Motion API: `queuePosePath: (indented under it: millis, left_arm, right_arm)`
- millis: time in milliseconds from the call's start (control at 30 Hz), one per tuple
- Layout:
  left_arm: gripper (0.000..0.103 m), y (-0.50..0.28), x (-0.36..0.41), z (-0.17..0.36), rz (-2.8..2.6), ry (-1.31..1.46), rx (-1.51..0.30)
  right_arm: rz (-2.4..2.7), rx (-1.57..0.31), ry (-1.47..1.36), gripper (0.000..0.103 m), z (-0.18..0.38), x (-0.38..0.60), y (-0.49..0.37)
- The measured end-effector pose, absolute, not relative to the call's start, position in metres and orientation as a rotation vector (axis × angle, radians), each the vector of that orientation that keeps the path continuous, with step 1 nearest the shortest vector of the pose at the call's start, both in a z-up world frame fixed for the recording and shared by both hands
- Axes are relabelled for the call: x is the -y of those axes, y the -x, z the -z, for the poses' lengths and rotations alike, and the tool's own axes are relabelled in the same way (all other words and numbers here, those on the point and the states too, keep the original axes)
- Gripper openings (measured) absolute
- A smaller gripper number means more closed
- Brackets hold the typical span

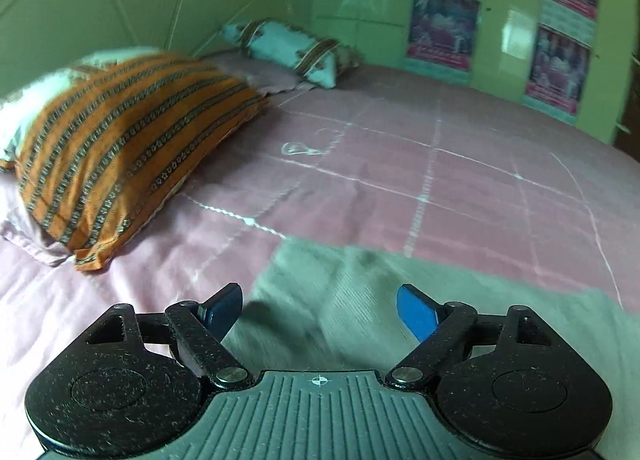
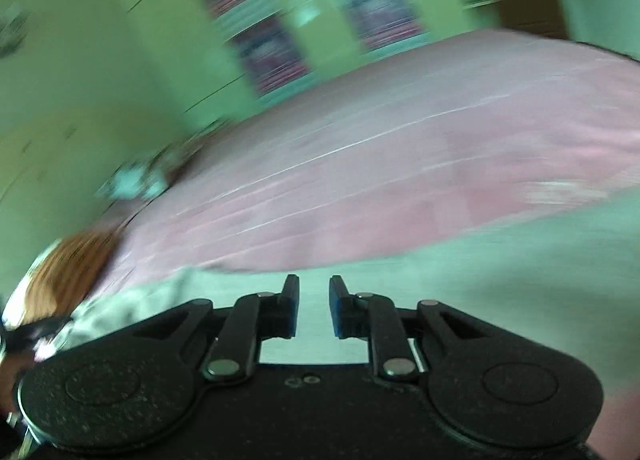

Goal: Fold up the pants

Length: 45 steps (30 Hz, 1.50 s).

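Fingers of the left gripper (image 1: 320, 312) stand wide apart over the grey-green pants (image 1: 400, 300), which fill the lower right of the frame on the pink bedsheet (image 1: 400, 180). Right gripper (image 2: 314, 308) fingers sit narrowly apart, empty, with cloth straight ahead and beneath. No legible writing; wall posters (image 1: 440, 28) are blurred.

The pants (image 1: 360, 300) are matt grey-green cloth with a fine ribbed weave. The bedsheet (image 1: 460, 180) is soft pink cloth, slightly creased. The near-left pillow (image 1: 120, 148) wears orange striped woven fabric. The left tool (image 1: 320, 308) is grainy, speckled matt black plastic with shiny metal rivets and smooth blue pads (image 1: 416, 312). The far wall posters (image 1: 444, 28) look glossy.
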State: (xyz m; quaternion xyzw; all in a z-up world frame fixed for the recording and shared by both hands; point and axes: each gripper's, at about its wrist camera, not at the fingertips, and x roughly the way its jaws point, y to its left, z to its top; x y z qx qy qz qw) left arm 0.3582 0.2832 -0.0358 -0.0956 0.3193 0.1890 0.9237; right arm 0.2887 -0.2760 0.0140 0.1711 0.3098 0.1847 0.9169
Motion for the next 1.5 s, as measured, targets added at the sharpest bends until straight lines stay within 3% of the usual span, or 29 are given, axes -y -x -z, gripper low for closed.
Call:
queuePosePath:
  millis: [167,300,400,600,667,867,933,1000,1100,1167,1233,1267,1333,1367,1500]
  left_arm:
    - [0.066,-0.384,-0.316,0.063,-0.31,0.292,-0.739]
    - [0.038,-0.386,-0.317,0.073,-0.221,0.321,-0.717]
    - [0.031,-0.383,-0.318,0.068,-0.198,0.312,-0.688]
    - [0.033,-0.382,-0.339,0.067,-0.177,0.297,-0.71]
    - [0.035,-0.384,-0.341,0.072,-0.193,0.319,-0.717]
    - [0.035,-0.383,-0.33,0.063,-0.203,0.251,-0.73]
    - [0.035,-0.382,-0.335,0.069,-0.213,0.311,-0.72]
    - [0.037,-0.376,-0.333,0.061,-0.215,0.327,-0.693]
    - [0.046,-0.358,-0.328,0.045,-0.227,0.306,-0.622]
    - [0.061,-0.348,-0.327,0.04,-0.219,0.325,-0.597]
    - [0.069,-0.35,-0.321,0.045,-0.209,0.301,-0.627]
    - [0.069,-0.356,-0.318,0.053,-0.202,0.281,-0.67]
    - [0.053,-0.361,-0.315,0.068,-0.196,0.246,-0.722]
    - [0.051,-0.361,-0.316,0.072,-0.197,0.232,-0.724]
    - [0.04,-0.352,-0.325,0.063,-0.186,0.259,-0.689]
  right_arm:
    - [-0.465,-0.71,-0.327,0.01,0.001,0.181,-0.334]
    - [-0.478,-0.744,-0.302,0.01,0.008,0.13,-0.358]
    - [-0.486,-0.765,-0.253,0.01,0.015,0.106,-0.366]
    - [-0.488,-0.764,-0.17,0.01,0.016,0.075,-0.385]
    - [-0.47,-0.85,-0.126,0.008,0.032,0.063,-0.399]
    - [-0.49,-0.759,-0.106,0.011,0.012,0.069,-0.389]
    - [-0.467,-0.849,-0.068,0.01,0.031,0.06,-0.397]
    - [-0.465,-0.817,-0.011,0.01,0.029,0.053,-0.39]
    - [-0.488,-0.779,-0.04,0.012,0.014,0.056,-0.383]
    - [-0.473,-0.744,-0.041,0.014,0.01,0.054,-0.382]
    - [-0.473,-0.772,-0.041,0.023,0.018,0.047,-0.389]
    - [-0.483,-0.811,-0.042,0.026,0.027,0.041,-0.394]
    - [-0.486,-0.79,0.007,0.044,0.032,0.03,-0.397]
    - [-0.483,-0.788,0.05,0.045,0.031,0.023,-0.396]
    - [-0.513,-0.766,-0.008,0.037,0.013,0.029,-0.39]
